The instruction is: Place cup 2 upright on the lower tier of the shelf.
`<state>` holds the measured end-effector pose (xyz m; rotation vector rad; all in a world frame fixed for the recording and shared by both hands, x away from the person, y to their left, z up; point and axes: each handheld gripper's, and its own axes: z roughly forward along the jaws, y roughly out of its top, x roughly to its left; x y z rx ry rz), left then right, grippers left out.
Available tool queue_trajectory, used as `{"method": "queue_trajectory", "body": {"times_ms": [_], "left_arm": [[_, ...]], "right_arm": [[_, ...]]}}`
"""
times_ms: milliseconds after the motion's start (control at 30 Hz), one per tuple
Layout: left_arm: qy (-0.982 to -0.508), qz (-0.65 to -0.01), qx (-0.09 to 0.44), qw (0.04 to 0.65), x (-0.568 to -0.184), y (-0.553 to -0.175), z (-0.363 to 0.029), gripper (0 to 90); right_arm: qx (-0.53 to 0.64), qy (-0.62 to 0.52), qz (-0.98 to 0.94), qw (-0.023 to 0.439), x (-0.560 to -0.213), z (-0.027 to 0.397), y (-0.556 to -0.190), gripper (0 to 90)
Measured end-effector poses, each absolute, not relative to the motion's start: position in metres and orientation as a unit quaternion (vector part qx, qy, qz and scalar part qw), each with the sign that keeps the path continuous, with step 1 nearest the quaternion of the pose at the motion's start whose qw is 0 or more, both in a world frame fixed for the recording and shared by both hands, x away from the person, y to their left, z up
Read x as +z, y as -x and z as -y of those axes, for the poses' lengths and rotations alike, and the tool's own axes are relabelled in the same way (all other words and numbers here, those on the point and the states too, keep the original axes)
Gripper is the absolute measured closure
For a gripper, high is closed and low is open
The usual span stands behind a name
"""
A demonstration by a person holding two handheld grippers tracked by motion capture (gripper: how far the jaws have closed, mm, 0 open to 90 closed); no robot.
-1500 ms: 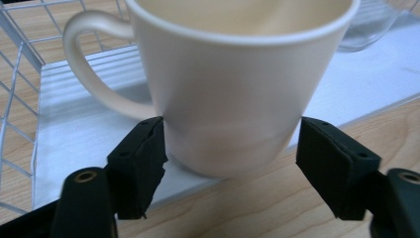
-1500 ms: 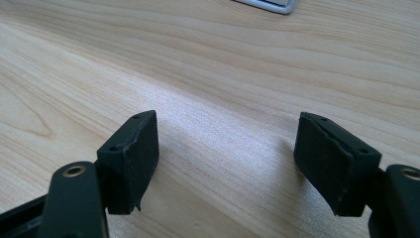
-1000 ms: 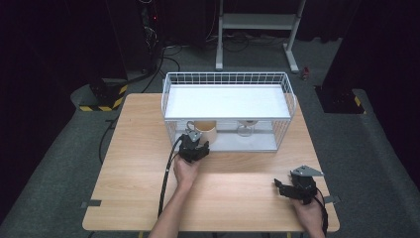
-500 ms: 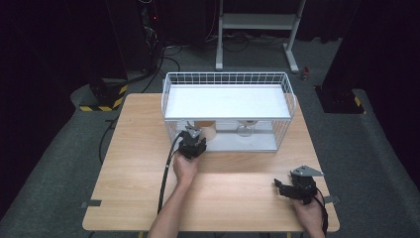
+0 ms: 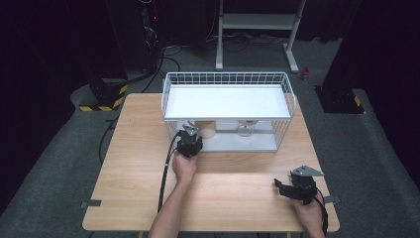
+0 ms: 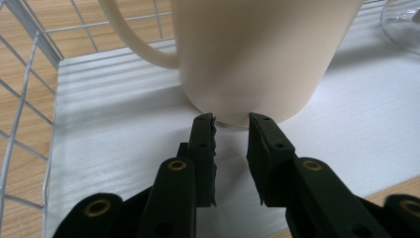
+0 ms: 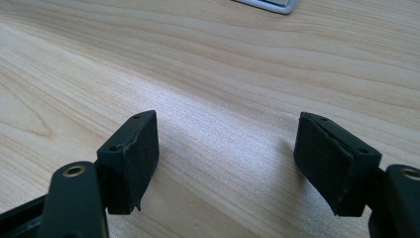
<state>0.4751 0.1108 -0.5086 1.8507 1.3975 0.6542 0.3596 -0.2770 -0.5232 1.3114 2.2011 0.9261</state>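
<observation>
Mug [image 6: 257, 54] stands right ahead of the left gripper [image 6: 232, 121], its base at the tips, with the jaws drawn almost together on nothing. I'd part them wide, then straddle the wall or the handle up to their left. The right gripper [image 7: 225, 144] rests apart over bare table [image 7: 198, 49].

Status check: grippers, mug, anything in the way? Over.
Left gripper just closed, nothing between jaws, tips at cream mug base. Right gripper open over table. Mug upright inside wire rack; glass alongside, clear.
</observation>
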Motion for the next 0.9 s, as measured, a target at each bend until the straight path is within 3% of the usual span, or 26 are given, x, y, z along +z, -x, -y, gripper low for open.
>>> {"method": "queue_trajectory", "body": {"times_ms": [300,633,900], "left_arm": [[-0.712,-0.548,0.255,0.358,-0.511,-0.477,-0.112,72.0],[-0.729,-0.517,0.251,0.371,-0.501,-0.466,-0.107,53.1],[-0.738,-0.499,0.243,0.385,-0.494,-0.454,-0.104,43.9]], "right_arm": [[0.333,-0.471,-0.79,0.207,-0.523,0.277,-0.36,25.5],[0.333,-0.471,-0.79,0.207,-0.523,0.277,-0.36,25.5],[0.333,-0.471,-0.79,0.207,-0.523,0.277,-0.36,25.5]]}}
